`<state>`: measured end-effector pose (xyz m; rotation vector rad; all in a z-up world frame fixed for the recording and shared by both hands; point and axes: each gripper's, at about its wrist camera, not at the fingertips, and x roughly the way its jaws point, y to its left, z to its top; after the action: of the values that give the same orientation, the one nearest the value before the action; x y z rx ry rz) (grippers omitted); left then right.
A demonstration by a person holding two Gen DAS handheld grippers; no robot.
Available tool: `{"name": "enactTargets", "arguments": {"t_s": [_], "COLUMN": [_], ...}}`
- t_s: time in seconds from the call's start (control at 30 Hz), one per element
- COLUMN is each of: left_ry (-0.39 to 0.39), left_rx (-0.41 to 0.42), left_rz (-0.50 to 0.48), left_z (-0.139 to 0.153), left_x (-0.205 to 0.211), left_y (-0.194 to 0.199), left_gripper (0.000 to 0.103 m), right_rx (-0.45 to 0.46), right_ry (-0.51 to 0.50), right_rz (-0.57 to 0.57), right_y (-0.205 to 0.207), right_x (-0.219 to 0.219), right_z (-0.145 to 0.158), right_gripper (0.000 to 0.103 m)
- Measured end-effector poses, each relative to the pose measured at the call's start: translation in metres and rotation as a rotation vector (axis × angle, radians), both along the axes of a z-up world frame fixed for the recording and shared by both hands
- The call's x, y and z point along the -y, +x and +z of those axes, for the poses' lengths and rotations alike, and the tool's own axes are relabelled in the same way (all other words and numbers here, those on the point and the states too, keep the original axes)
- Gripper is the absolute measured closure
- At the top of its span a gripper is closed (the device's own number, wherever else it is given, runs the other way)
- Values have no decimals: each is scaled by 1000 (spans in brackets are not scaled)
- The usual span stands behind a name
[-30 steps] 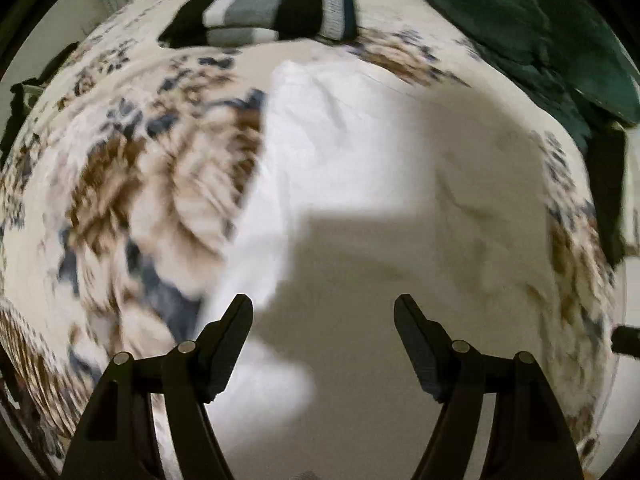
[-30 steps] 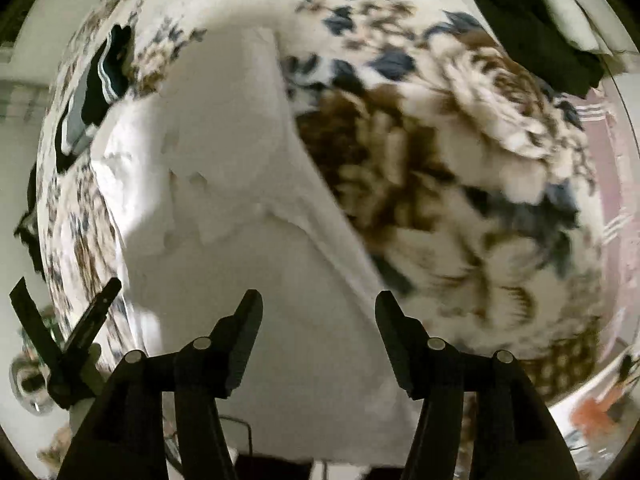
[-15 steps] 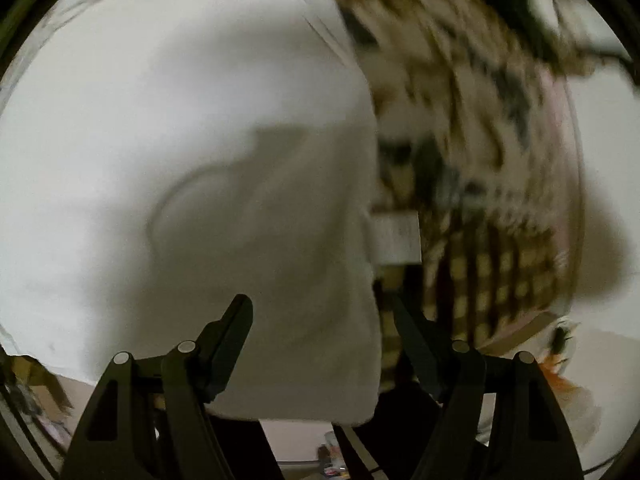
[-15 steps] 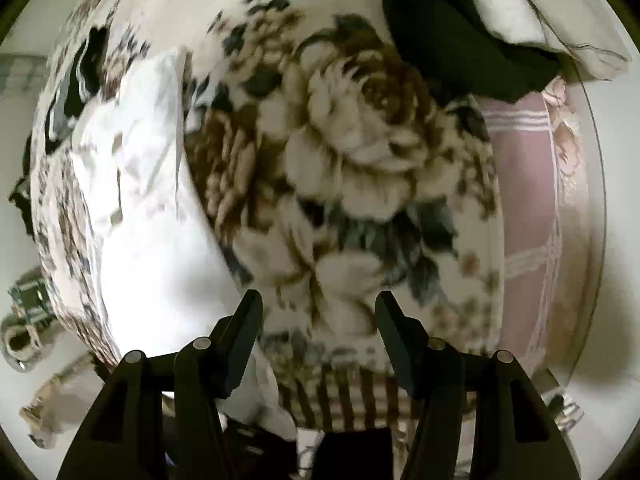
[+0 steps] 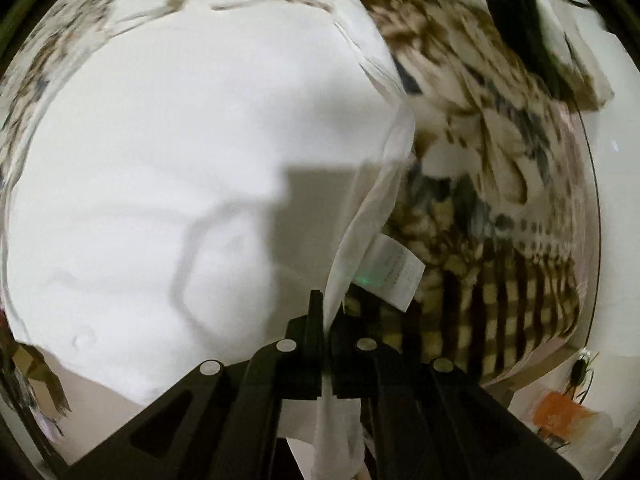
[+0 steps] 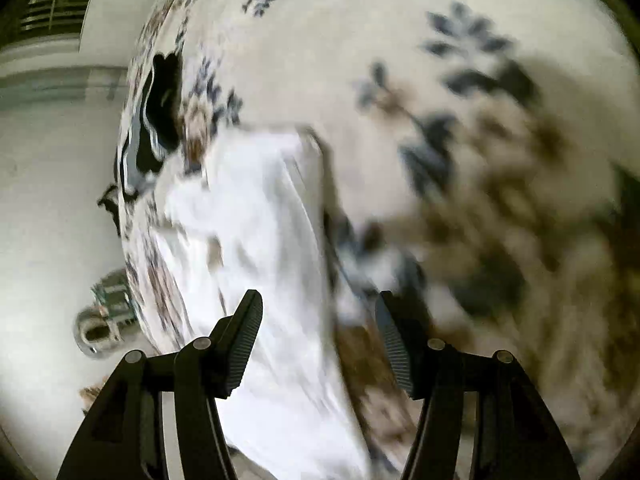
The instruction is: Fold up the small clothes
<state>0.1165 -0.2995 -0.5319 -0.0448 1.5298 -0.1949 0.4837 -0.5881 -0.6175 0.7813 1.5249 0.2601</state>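
Observation:
A white garment [image 5: 160,160] lies spread on a floral bedspread [image 5: 480,120]. My left gripper [image 5: 327,320] is shut on the garment's right edge near the bed's front edge; a white care label [image 5: 394,272] hangs just beside the pinch. In the right wrist view the same white garment [image 6: 260,240] runs from the middle to the bottom. My right gripper [image 6: 318,340] is open and empty, above the garment's right edge. The view is blurred by motion.
A black and grey striped folded piece [image 6: 156,120] lies at the far end of the bedspread [image 6: 460,100]. Dark green clothing [image 5: 516,20] sits at the upper right. The bed's front edge drops to the floor, where an orange object [image 5: 560,420] lies.
My left gripper has closed on the white garment's right edge; it was open half a second ago. My right gripper has swung back over the garment's edge and stays open.

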Motion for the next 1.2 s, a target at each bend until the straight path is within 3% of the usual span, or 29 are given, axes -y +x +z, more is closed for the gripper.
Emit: {"name": "enactTargets", "arguments": {"t_s": [0.1,0.17,0.2,0.23,0.5,0.7,0.93,1.2], "left_ry": [-16,-30,-38,-46,-88,-112,-120,-145], "left_rx": [15,32,37,41,96,106,75,4], "left_rz": [56,99,118,135,301,456,578,657], "left_z": [18,32,35,38,70,72,39,-6], "left_x": [-18,-32,-32,-38,-117,-206,-292,-360], "left_y": [0,0,-5,-7,-8,-6,2,5], "left_gripper": [103,103,103,103,103,103,103,102], "right_rx": [-33,-35,-38,-37,81,140,142,109], "right_ry": [-7,-22,-34,-65,-199,-287,-451,-575], "right_rz": [-16,-16,-2,12,141,294,384,390], "right_y": [26,35,38,40,55,79,102,122], "right_x": [-11,-20,-25,-31,-86,-203,-351,-427], "right_z": [-16,-20,-19,-16,65,107,80,41], "right_gripper": [42,60,84,96,98,98,98,98]}}
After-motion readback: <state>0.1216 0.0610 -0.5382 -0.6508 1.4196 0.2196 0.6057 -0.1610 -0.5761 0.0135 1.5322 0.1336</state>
